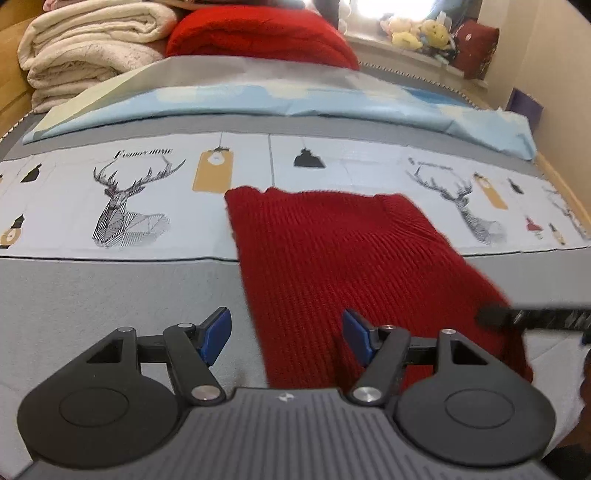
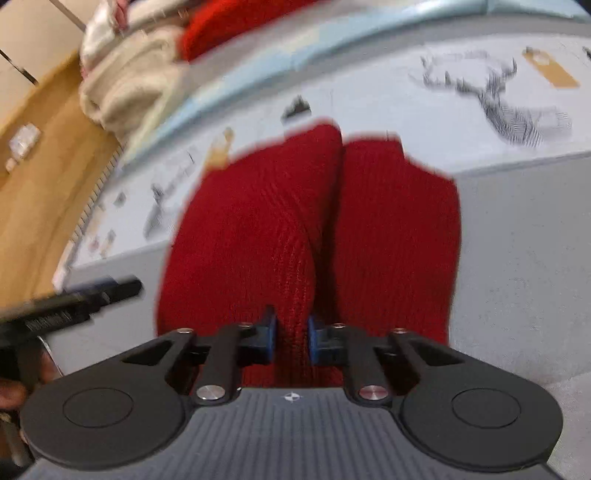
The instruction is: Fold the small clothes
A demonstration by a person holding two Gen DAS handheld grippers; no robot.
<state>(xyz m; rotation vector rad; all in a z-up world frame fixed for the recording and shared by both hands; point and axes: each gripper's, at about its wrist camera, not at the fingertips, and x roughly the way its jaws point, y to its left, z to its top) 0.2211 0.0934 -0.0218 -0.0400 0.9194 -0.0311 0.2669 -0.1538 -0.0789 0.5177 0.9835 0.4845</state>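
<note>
A red knitted garment (image 1: 332, 251) lies on the bed's deer-print cover (image 1: 129, 199), its far edge up by the printed band and its near end by me. My left gripper (image 1: 286, 332) stands open over the garment's left edge, and its blue pads (image 1: 218, 334) touch nothing. In the right wrist view the garment (image 2: 391, 221) is bunched into two ridges. My right gripper (image 2: 291, 332) is shut on a raised fold of the knit. A finger of the right gripper (image 1: 517, 317) reaches in over the garment's right side in the left wrist view.
Folded cream blankets (image 1: 92, 48) and a red blanket (image 1: 258, 33) are stacked at the head of the bed. A pale blue sheet (image 1: 295, 103) lies across behind the garment. Plush toys (image 1: 417, 31) sit on a sill. Wooden floor (image 2: 37, 166) runs beside the bed.
</note>
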